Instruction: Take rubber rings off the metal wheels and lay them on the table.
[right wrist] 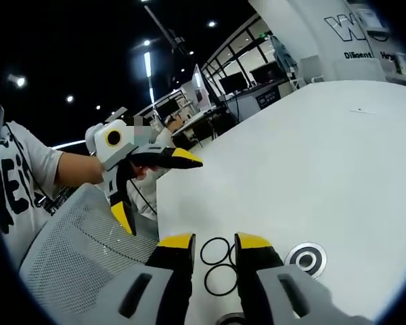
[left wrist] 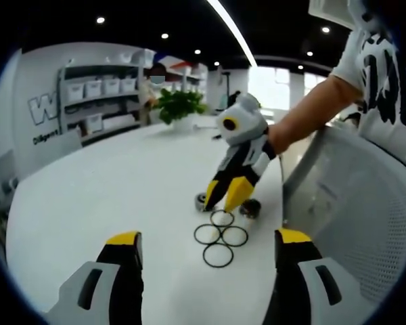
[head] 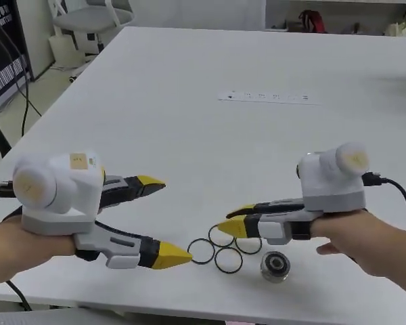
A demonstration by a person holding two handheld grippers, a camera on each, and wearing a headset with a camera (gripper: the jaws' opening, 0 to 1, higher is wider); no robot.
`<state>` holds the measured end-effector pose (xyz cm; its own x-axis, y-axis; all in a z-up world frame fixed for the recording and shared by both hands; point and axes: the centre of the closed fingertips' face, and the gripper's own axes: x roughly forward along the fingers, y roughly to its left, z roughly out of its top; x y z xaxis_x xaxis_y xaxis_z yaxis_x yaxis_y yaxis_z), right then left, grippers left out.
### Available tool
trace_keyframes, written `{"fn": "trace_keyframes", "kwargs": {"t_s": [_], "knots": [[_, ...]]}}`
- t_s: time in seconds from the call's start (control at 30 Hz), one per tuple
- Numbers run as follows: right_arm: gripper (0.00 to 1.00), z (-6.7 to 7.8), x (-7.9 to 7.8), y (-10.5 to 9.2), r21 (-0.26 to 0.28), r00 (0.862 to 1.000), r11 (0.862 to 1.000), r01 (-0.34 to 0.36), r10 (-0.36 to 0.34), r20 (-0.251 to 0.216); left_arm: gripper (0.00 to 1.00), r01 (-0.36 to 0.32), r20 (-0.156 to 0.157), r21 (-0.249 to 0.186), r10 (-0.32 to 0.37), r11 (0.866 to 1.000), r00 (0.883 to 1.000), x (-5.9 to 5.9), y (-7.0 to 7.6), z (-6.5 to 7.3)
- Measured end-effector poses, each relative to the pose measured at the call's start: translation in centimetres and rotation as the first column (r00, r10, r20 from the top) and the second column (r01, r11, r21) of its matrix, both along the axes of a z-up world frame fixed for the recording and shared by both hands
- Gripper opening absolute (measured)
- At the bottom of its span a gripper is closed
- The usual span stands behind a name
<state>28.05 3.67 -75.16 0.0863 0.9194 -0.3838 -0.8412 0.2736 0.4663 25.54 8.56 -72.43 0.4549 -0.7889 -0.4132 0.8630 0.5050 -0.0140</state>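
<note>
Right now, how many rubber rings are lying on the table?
4 rubber rings: one at the right hand-held gripper's tips, two side by side in the middle, one nearest the left hand-held gripper. None seems hidden.

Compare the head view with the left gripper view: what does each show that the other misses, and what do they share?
Head view: the white body of the left gripper and a printed strip farther along the table. Left gripper view: a second wheel beyond the right gripper, shelves, a plant and a mesh chair back. Shared: the right gripper with jaws slightly apart, four rubber rings lying flat, and a wheel beside them.
</note>
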Motion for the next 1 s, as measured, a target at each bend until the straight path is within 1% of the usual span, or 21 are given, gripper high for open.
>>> {"fn": "trace_keyframes", "kwargs": {"t_s": [0.03, 0.13, 0.2, 0.53, 0.57, 0.6, 0.67, 0.7, 0.77, 0.87, 0.93, 1.0], "knots": [[0.22, 0.3, 0.1, -0.2, 0.008, 1.0, 1.0, 0.011, -0.011, -0.005, 0.81, 0.002, 0.001, 0.0, -0.002, 1.0, 1.0, 0.1, -0.1, 0.1], [0.24, 1.2, 0.4, -0.9, 0.034, 0.999, 0.999, 0.031, -0.031, 0.007, 0.81, 0.005, 0.003, -0.002, -0.005, 1.0, 1.0, 0.2, -0.2, 0.2], [0.25, 1.6, 0.5, -1.4, 0.04, 0.999, 0.998, 0.039, -0.039, 0.019, 0.81, 0.004, 0.002, -0.009, -0.004, 1.0, 1.0, 0.3, -0.4, 0.4], [0.34, 2.8, 0.8, -3.8, 0.04, 0.994, 0.997, 0.061, -0.065, 0.09, 0.82, 0.008, 0.001, -0.015, -0.008, 1.0, 1.0, 0.6, -0.9, 0.7], [0.36, 3.0, 0.8, -4.1, 0.041, 0.992, 0.997, 0.06, -0.065, 0.108, 0.82, 0.008, 0.001, -0.015, -0.008, 1.0, 1.0, 0.6, -0.9, 0.7], [0.37, 3.1, 0.7, -4.3, 0.041, 0.991, 0.997, 0.061, -0.066, 0.115, 0.82, 0.008, -0.001, -0.016, -0.008, 1.0, 1.0, 0.7, -0.9, 0.7], [0.41, 3.2, 0.6, -4.8, 0.035, 0.988, 0.998, 0.057, -0.061, 0.139, 0.82, 0.01, -0.001, -0.017, -0.01, 1.0, 1.0, 0.7, -1.0, 0.7], [0.42, 3.2, 0.5, -5.1, 0.026, 0.985, 0.998, 0.049, -0.052, 0.163, 0.82, 0.01, -0.002, -0.017, -0.01, 1.0, 1.0, 0.7, -1.0, 0.7], [0.45, 3.0, 0.2, -5.6, 0.011, 0.982, 0.999, 0.038, -0.04, 0.183, 0.82, 0.013, -0.004, -0.015, -0.013, 1.0, 1.0, 0.6, -1.1, 0.7], [0.5, 2.9, 0.0, -6.4, -0.01, 0.974, 1.0, 0.03, -0.027, 0.224, 0.82, 0.013, -0.007, -0.017, -0.013, 1.0, 1.0, 0.7, -1.3, 0.6], [0.55, 2.9, -0.1, -6.8, -0.022, 0.969, 0.999, 0.025, -0.018, 0.245, 0.82, 0.014, -0.008, -0.017, -0.014, 1.0, 1.0, 0.7, -1.3, 0.5], [0.57, 2.9, -0.2, -7.2, -0.029, 0.966, 0.999, 0.02, -0.012, 0.258, 0.82, 0.015, -0.009, -0.016, -0.015, 1.0, 1.0, 0.7, -1.4, 0.5]]}}
